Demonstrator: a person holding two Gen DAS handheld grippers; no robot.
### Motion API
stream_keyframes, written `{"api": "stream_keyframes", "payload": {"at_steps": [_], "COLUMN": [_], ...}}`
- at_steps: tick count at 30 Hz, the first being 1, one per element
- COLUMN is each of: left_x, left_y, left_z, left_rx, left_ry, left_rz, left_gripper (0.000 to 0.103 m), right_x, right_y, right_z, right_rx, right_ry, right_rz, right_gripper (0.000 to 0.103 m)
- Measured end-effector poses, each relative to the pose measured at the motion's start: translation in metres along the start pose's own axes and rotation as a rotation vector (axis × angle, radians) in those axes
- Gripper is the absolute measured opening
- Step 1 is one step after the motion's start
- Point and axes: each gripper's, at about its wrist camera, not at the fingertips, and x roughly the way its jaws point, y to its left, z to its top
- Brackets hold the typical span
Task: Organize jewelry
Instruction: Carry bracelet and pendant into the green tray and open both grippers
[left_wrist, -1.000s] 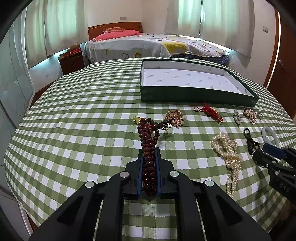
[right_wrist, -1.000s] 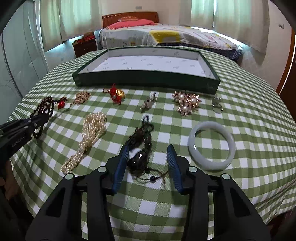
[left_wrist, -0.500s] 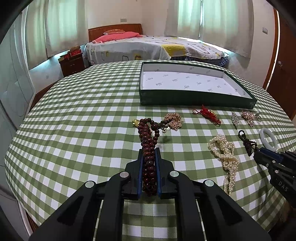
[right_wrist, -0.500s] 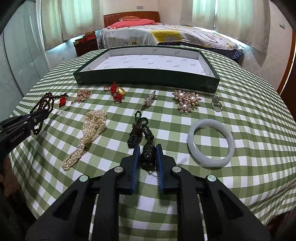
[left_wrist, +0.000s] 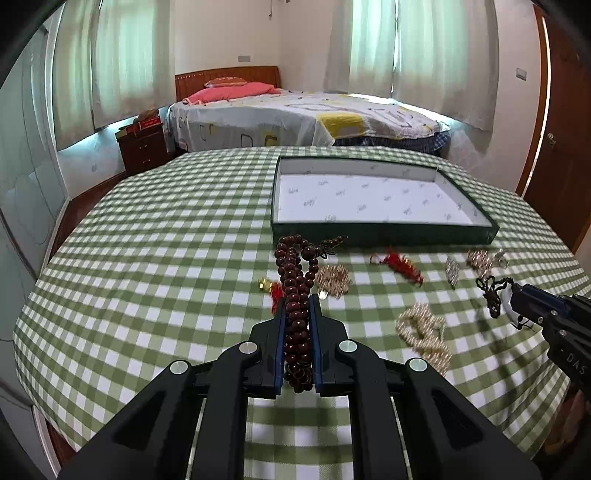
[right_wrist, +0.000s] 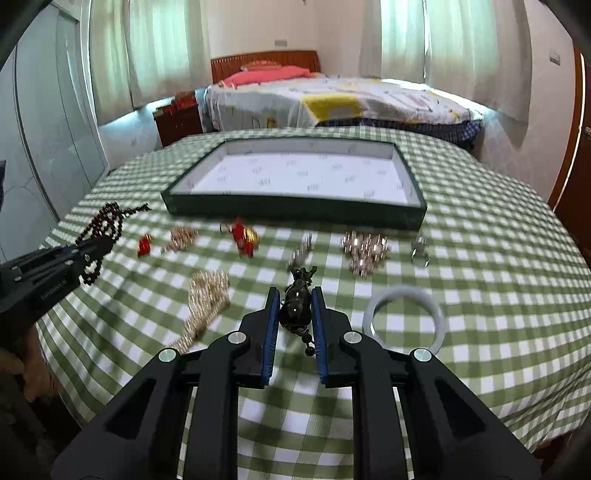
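Pearl strand (right_wrist: 205, 299) lies beside jade bangle (right_wrist: 404, 319)

Both fisheye views are lit softly by daylight through the curtained windows (left_wrist: 406, 48) (edges are bent, corners vignetted), and the tabletop (right_wrist: 480, 240) is smeared by motion blur.

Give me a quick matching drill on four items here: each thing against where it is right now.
Things:
1. dark red bead string
2. black pendant cord
3. white bangle
4. pearl necklace

Places:
A. lying on the checked cloth, right of the right tongs
B. clamped in the left tongs
C. lying on the cloth between the two tongs
D. clamped in the right tongs

Pairs: 1-B, 2-D, 3-A, 4-C
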Motion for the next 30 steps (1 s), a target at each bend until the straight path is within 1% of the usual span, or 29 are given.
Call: {"api": "stream_keyframes", "payload": {"at_steps": [4, 8, 9, 13, 16, 20, 22, 26, 30], "left_x": [0.001, 0.008, 0.01, 0.03, 0.052, 0.084, 0.105, 0.133, 0.145], "left_y": [-0.006, -0.016, -0.018, -0.03, -0.039, -0.048, -0.053, -0.067, -0.079], "left_z": [0.016, 0.038, 0.042, 0.065, 0.081, 0.094, 0.1, 0.099, 0.094], "left_rx": [0.001, 0.012, 0.014, 0.026, 0.012, 0.011, 0.0, -0.007, 0.006], "left_ry": [-0.018, -0.039, -0.043, -0.051, -0.032, 0.006, 0.041, 0.103, 0.134], "left_rz": [-0.024, -0.054, -0.06, -0.085, -0.11, -0.118, -0.127, -0.148, -0.156], "left_gripper": [0.012, 0.012, 0.012, 0.012, 0.012, 0.012, 0.012, 0.012, 0.012], "right_x": [-0.005, -0.002, 0.001, 0.017, 0.036, 0.067, 0.081, 0.112, 0.131], "right_y": [-0.003, -0.01, -0.013, -0.024, -0.032, -0.046, -0.052, -0.066, -0.076], "right_z": [0.017, 0.042, 0.052, 0.076, 0.093, 0.107, 0.109, 0.11, 0.104], "right_rx": [0.0, 0.001, -0.001, 0.004, 0.003, 0.012, 0.017, 0.025, 0.034], "right_ry": [-0.047, -0.099, -0.117, -0.145, -0.149, -0.124, -0.102, -0.043, 0.013], "right_rz": [-0.005, -0.019, -0.025, -0.038, -0.052, -0.055, -0.061, -0.077, -0.08], "right_gripper": [0.017, 0.017, 0.017, 0.017, 0.017, 0.017, 0.017, 0.017, 0.017]}}
